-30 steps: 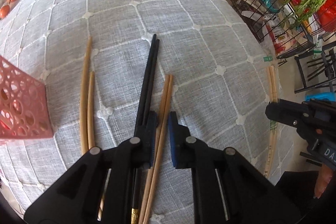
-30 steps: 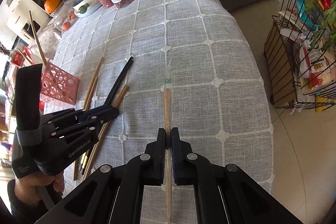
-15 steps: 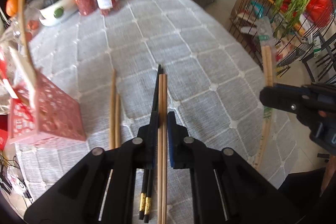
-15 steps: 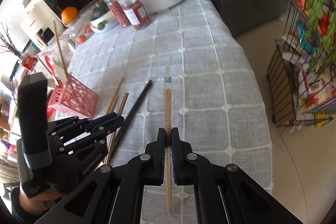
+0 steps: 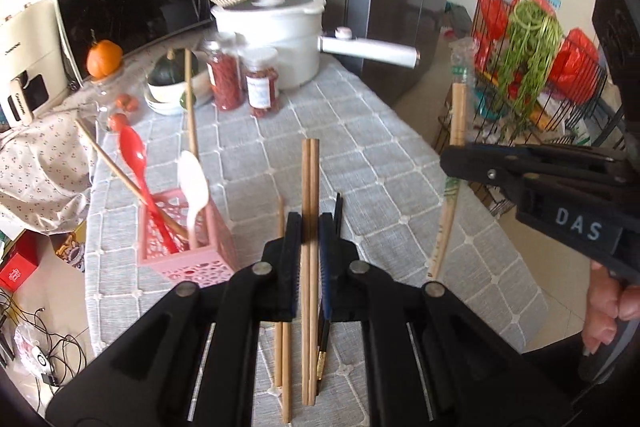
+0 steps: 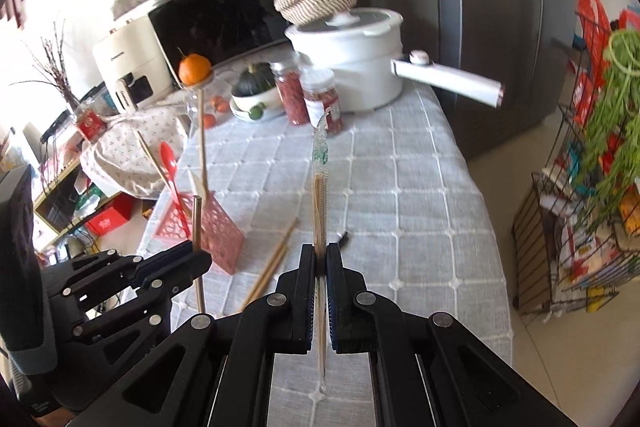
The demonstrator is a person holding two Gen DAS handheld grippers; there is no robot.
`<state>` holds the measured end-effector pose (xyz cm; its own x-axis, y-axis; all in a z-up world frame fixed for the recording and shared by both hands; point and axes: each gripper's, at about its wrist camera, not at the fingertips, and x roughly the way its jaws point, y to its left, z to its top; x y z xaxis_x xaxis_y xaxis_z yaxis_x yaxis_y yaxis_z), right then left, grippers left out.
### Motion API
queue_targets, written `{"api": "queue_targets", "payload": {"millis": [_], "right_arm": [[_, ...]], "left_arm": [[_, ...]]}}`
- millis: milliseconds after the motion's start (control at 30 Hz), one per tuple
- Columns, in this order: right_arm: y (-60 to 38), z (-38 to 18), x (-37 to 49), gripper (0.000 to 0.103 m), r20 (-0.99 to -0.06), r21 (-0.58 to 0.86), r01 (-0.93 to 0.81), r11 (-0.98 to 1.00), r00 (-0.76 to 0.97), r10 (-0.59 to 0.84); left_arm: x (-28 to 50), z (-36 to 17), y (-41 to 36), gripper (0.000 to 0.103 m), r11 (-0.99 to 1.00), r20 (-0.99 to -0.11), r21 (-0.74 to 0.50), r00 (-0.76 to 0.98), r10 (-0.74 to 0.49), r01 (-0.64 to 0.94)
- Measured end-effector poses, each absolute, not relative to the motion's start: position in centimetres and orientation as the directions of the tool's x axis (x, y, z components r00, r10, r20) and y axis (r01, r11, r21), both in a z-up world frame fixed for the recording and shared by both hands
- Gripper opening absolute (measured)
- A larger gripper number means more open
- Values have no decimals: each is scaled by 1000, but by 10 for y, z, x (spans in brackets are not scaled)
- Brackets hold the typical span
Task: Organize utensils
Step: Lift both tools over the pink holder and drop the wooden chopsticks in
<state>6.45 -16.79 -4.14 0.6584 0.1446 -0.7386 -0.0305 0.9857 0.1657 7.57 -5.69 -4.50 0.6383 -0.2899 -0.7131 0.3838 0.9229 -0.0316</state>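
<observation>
Chopsticks [image 5: 309, 211] sit pinched in the left gripper [image 5: 309, 247]; the right gripper [image 6: 320, 267] pinches a wrapped pair [image 6: 319, 203]. Best tilt tips down, lower squarely into the basket [image 5: 188, 259].

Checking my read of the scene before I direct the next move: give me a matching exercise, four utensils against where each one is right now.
Things:
1. bare wooden chopsticks
2. wrapped chopsticks
3. red spoon
4. black chopsticks

Places:
A. standing in the pink basket
B. lying on the grey tablecloth
C. clamped in the right gripper
D. clamped in the left gripper

Pairs: 1-D, 2-C, 3-A, 4-B
</observation>
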Motion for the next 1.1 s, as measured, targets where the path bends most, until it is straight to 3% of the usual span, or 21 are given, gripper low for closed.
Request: {"api": "queue_targets", "payload": {"millis": [300, 667, 833, 1100], "right_arm": [[-140, -6, 63, 5, -633, 150, -81, 985, 757, 159], [-125, -1, 73, 5, -594, 186, -93, 978, 783, 187], [-118, -7, 78, 5, -588, 201, -99, 975, 783, 201], [-106, -10, 84, 5, -560, 207, -119, 971, 800, 217]], "left_arm": [[59, 3, -11, 10, 945, -525, -102, 790, -318, 312], [48, 34, 37, 10, 970, -118, -164, 973, -198, 177], [72, 13, 40, 10, 983, -90, -153, 990, -112, 97], [96, -18, 35, 10, 994, -154, -99, 986, -67, 52]]}}
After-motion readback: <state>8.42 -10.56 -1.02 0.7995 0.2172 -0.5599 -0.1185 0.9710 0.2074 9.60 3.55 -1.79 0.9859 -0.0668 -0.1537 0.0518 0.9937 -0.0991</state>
